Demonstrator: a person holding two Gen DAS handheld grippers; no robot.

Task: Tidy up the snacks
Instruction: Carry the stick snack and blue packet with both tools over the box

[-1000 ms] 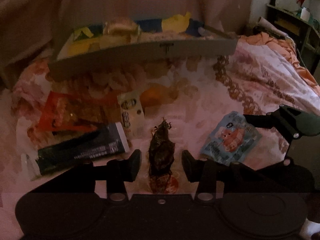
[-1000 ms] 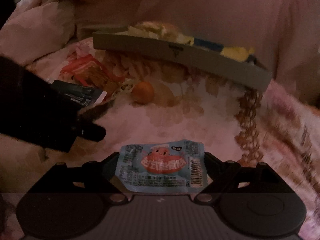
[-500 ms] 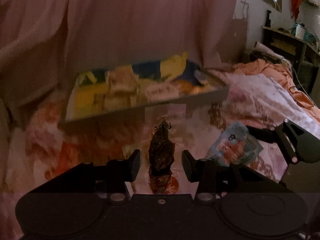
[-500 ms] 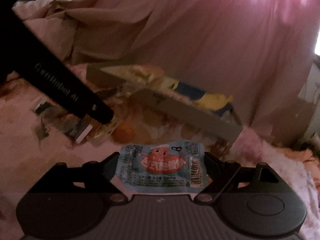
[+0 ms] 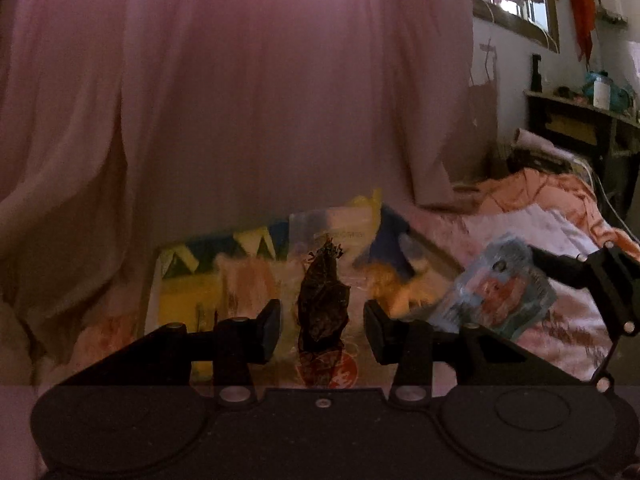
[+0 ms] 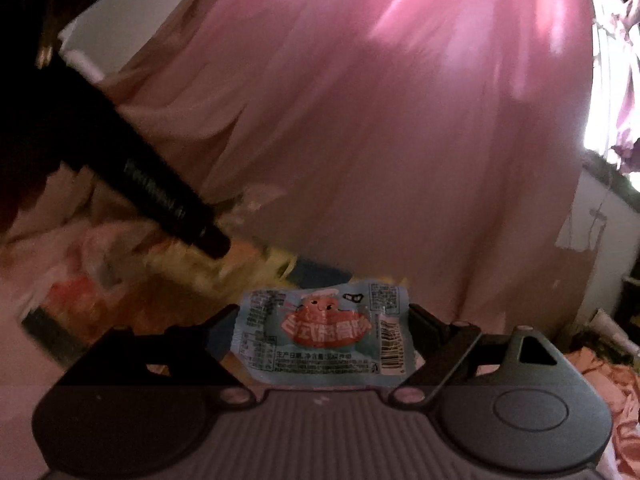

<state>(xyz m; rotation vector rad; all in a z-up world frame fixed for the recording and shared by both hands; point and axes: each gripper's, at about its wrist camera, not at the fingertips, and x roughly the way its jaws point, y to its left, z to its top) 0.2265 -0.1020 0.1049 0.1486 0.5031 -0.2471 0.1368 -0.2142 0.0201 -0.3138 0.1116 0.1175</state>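
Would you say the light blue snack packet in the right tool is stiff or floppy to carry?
Probably fairly flat and light: the light blue snack packet spans the right tool without sagging. Its glossy film looks slippery, and its crinkled edges suggest it would bend if squeezed harder.

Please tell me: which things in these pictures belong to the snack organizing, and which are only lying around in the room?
Part of the job:
- dark snack packet standing between the left gripper fingers
- blue snack packet held in the right gripper
- tray with snacks inside

Only lying around:
- pink curtain
- orange blanket
- shelf at the wall
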